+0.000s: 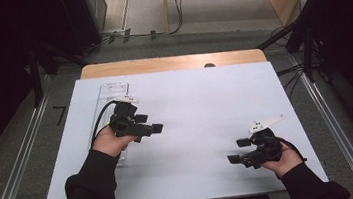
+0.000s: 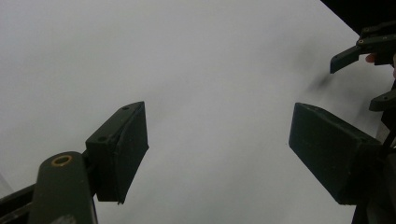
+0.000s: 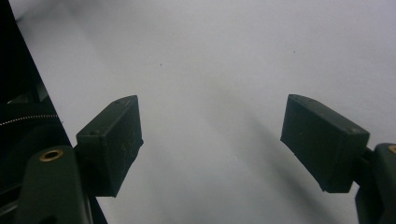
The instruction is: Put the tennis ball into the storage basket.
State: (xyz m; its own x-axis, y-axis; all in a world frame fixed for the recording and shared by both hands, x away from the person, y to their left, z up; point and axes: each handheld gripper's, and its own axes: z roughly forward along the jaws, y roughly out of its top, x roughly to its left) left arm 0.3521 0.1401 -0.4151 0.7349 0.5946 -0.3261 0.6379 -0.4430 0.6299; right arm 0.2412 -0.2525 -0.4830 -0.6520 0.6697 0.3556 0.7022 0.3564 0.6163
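My left gripper [image 1: 150, 124] is held over the left half of the white table top [image 1: 190, 108], its black jaws pointing right and standing apart with nothing between them. In the left gripper view the gap between its jaws [image 2: 217, 144] shows bare white surface. My right gripper [image 1: 238, 151] hovers near the front right of the table, jaws pointing left, open and empty. In the right gripper view, too, bare table lies between its jaws [image 3: 212, 140]. At the upper right of the left gripper view the right gripper [image 2: 362, 51] shows farther off.
A clear plastic strip or tray [image 1: 113, 94] lies along the left side of the table, partly under my left hand. Past the table's wooden far edge [image 1: 170, 62] are floor, cables and dark stands. Metal rails run along both sides.
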